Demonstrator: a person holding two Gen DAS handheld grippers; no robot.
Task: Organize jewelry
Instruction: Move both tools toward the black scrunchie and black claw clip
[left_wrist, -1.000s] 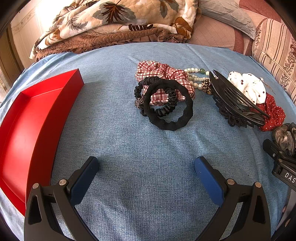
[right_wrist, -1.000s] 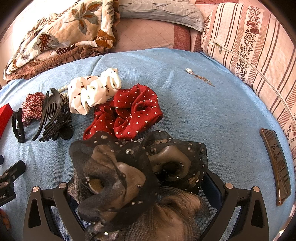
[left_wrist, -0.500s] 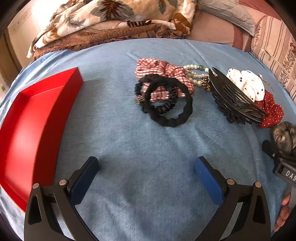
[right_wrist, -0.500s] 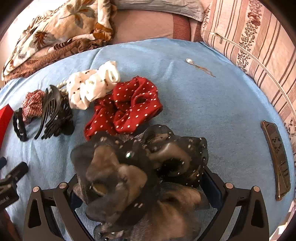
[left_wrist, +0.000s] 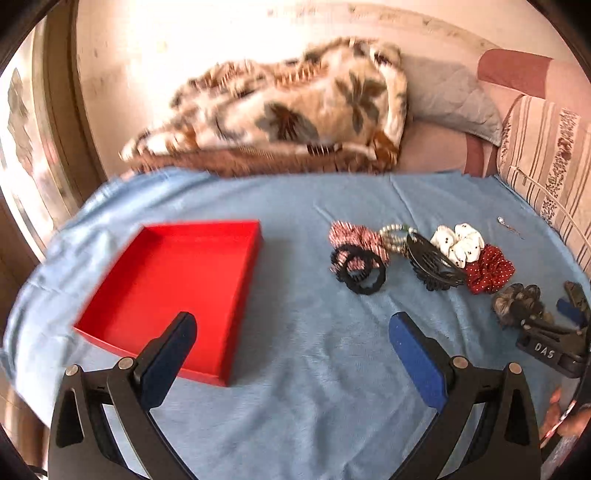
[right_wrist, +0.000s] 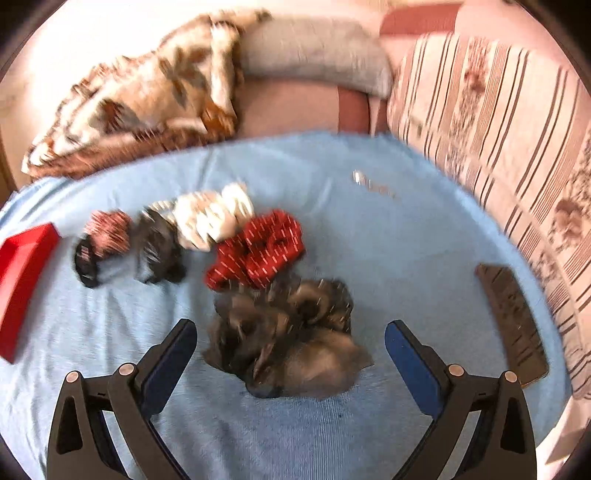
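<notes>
Both grippers (left_wrist: 291, 332) (right_wrist: 291, 339) have lifted back (jaws wide), red tray (left_wrist: 243, 288) edge near.

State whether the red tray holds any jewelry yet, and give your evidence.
Empty. In the left wrist view the red tray shows only bare red floor, while the scrunchies, such as the red dotted one, lie on the blue cloth.
</notes>
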